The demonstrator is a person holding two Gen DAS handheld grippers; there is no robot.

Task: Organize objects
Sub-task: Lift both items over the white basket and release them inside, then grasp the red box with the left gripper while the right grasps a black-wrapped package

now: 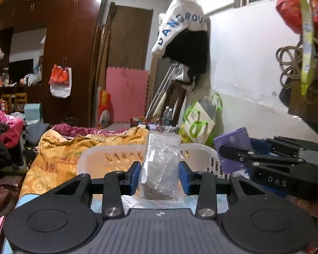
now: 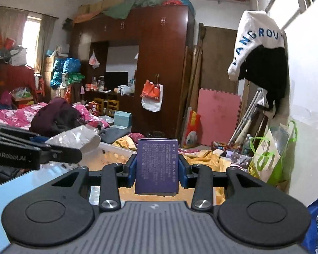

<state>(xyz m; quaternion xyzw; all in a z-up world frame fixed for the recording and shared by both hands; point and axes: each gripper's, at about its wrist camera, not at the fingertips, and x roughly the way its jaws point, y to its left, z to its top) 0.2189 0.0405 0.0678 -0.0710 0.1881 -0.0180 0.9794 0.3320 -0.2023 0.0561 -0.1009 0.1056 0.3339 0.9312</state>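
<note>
My left gripper (image 1: 160,174) is shut on a grey block wrapped in clear plastic (image 1: 161,165), held upright between the blue pads. My right gripper (image 2: 157,170) is shut on a purple printed box (image 2: 156,167), also upright. Both are held up in front of a white slotted basket (image 1: 108,158), whose rim (image 2: 114,150) also shows in the right wrist view. In the left wrist view the right gripper (image 1: 235,154) with the purple box (image 1: 233,141) sits to the right. In the right wrist view the left gripper (image 2: 78,146) with the wrapped block (image 2: 74,137) sits to the left.
An orange-yellow quilt (image 1: 59,154) lies around the basket on the bed. A white and green bag (image 1: 198,122) stands by the white wall. Piled clothes (image 2: 57,114) and pink bedding (image 2: 17,116) lie to the left. A dark wardrobe (image 2: 159,63) stands beyond.
</note>
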